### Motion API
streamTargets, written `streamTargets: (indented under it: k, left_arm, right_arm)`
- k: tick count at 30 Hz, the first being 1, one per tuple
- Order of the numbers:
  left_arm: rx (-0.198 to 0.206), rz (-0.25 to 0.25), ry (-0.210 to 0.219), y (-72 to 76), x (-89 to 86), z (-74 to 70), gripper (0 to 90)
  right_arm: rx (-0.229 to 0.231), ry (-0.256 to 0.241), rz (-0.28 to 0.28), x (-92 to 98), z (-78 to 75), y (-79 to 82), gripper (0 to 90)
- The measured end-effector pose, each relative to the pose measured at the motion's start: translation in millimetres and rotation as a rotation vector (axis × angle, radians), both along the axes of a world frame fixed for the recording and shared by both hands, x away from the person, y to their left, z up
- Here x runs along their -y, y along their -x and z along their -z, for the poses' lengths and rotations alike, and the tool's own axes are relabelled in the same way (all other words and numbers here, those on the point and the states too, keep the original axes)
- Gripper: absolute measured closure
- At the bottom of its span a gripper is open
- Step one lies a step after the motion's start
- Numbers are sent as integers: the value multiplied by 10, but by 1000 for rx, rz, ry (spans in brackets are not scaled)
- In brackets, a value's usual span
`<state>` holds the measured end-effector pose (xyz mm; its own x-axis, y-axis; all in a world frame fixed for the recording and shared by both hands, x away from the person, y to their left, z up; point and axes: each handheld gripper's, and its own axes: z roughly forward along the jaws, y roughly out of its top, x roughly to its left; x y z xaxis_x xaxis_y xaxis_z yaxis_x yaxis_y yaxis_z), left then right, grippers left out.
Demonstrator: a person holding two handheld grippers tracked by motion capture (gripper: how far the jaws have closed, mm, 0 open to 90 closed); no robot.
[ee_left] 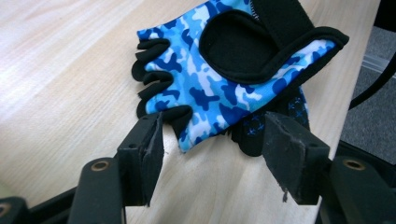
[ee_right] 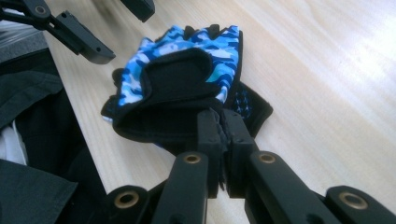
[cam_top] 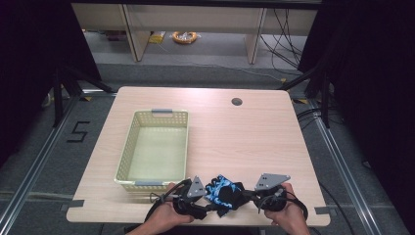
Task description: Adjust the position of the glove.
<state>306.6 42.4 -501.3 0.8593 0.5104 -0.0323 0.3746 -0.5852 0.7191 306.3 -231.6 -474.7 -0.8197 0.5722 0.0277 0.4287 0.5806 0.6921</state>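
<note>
At the near edge of the table (cam_top: 254, 142), just in front of the person, a fingerless glove (cam_top: 223, 192) in blue camouflage print with black trim lies between the two grippers. The right gripper (cam_top: 250, 195) sits just right of the glove, held in the person's right hand (cam_top: 288, 215); in the right gripper view its two black jaws are pressed together on the glove's black cuff edge (ee_right: 187, 116), with the fabric pinched between the pads. The left gripper (cam_top: 209, 204) sits just left of the glove, held in the left hand (cam_top: 164, 218); in the left gripper view its jaws stand wide apart, one on each side of the glove's nearest corner, the left pad just beside a black finger stub and the right pad just beside the dark dotted palm part, and I cannot tell whether either pad touches the cloth. In that view the glove (ee_left: 233, 79) lies flat on the pale wood, its short black finger openings pointing away from the table's edge and its black strap at the far end. Beyond the glove and to its left, a pale yellow plastic basket (cam_top: 128, 147) with perforated walls stands on the table, its near wall just beyond the left gripper. Farther than the glove and to its right, near the table's far edge, is a small round cable hole (cam_top: 237, 102) in the tabletop.
</note>
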Motion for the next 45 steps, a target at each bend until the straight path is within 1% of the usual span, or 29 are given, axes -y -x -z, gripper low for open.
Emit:
streamTargets:
  k: [1, 3, 4, 6, 7, 8, 9, 11, 13, 14, 15, 19, 20, 23, 24, 25, 26, 29, 30, 31, 32, 33, 34, 35, 39, 41, 42, 43, 45]
  left_arm:
    - [0, 24, -6, 3, 22, 14, 422]
    - [8, 45, -17, 2, 54, 29, 421]
    - [2, 47, -13, 1, 70, 37, 422]
    - [21, 68, -37, -24, 76, 42, 453]
    - [9, 62, -35, -33, 83, 53, 476]
    - [21, 73, -35, -31, 84, 55, 568]
    - [39, 83, -47, -24, 84, 51, 568]
    - [66, 85, -56, 5, 96, 50, 674]
    - [67, 95, -59, 12, 90, 26, 759]
    - [79, 102, -53, 13, 86, 16, 759]
    - [75, 101, -34, 24, 83, 1, 776]
    - [84, 114, -41, 77, 79, -83, 803]
    - [92, 111, -34, 95, 82, -109, 814]
    - [113, 116, -17, 123, 81, -200, 830]
    - [118, 112, -10, 135, 80, -227, 830]
    - [133, 114, -2, 157, 85, -274, 829]
    - [136, 122, 4, 172, 90, -303, 830]
    - [144, 135, 18, 264, 149, -376, 848]
    - [140, 140, 34, 298, 189, -375, 849]
    - [147, 159, 22, 332, 232, -377, 850]
    - [148, 165, 17, 343, 258, -372, 853]
    - [145, 178, 9, 352, 288, -366, 857]
    - [131, 169, 22, 362, 336, -337, 858]
    - [125, 176, 16, 354, 362, -322, 858]
    - [94, 188, 0, 334, 455, -230, 857]
    - [84, 186, 4, 307, 470, -195, 849]
    - [81, 185, -1, 289, 463, -180, 841]
    - [68, 169, 3, 289, 455, -165, 820]
    - [60, 160, 12, 288, 428, -153, 800]
  right_arm:
    - [-28, 17, 4, 1, 30, -21, 882]
    - [-43, 15, 16, -4, 41, -20, 882]
    - [-40, 17, 14, -5, 57, -37, 882]
    - [-54, 14, 12, -13, 66, -39, 882]
    - [-46, 10, 9, -21, 76, -41, 882]
    - [-44, -7, 25, -39, 93, -41, 881]
    - [-44, -7, 25, -39, 93, -41, 881]
    - [-60, -18, 34, -44, 106, -46, 882]
    - [-62, -16, 36, -41, 102, -51, 882]
    - [-62, -16, 36, -41, 102, -51, 882]
    - [-62, -16, 34, -38, 87, -51, 881]
    - [-35, -20, 38, -40, -8, -37, 882]
    - [-15, -28, 38, -49, -17, -43, 882]
    - [-4, -14, 41, -56, -100, -62, 882]
    - [16, -19, 39, -53, -124, -76, 882]
    - [7, -18, 50, -55, -147, -74, 882]
    - [36, -19, 40, -48, -172, -100, 883]
    - [55, 4, 32, -50, -228, -143, 883]
    - [37, 7, 37, -61, -243, -149, 884]
    - [58, 13, 21, -67, -242, -185, 885]
    - [54, 19, 6, -79, -237, -219, 886]
    - [37, 21, 13, -89, -231, -230, 886]
    - [49, 23, 2, -93, -210, -272, 887]
    - [43, 35, -31, -96, -173, -351, 890]
    - [31, 35, -50, -106, -125, -427, 890]
    - [23, 53, -61, -116, -104, -462, 890]
    - [40, 62, -59, -118, -77, -482, 890]
    - [22, 73, -59, -105, -25, -505, 890]
    - [18, 82, -61, -93, 3, -517, 890]
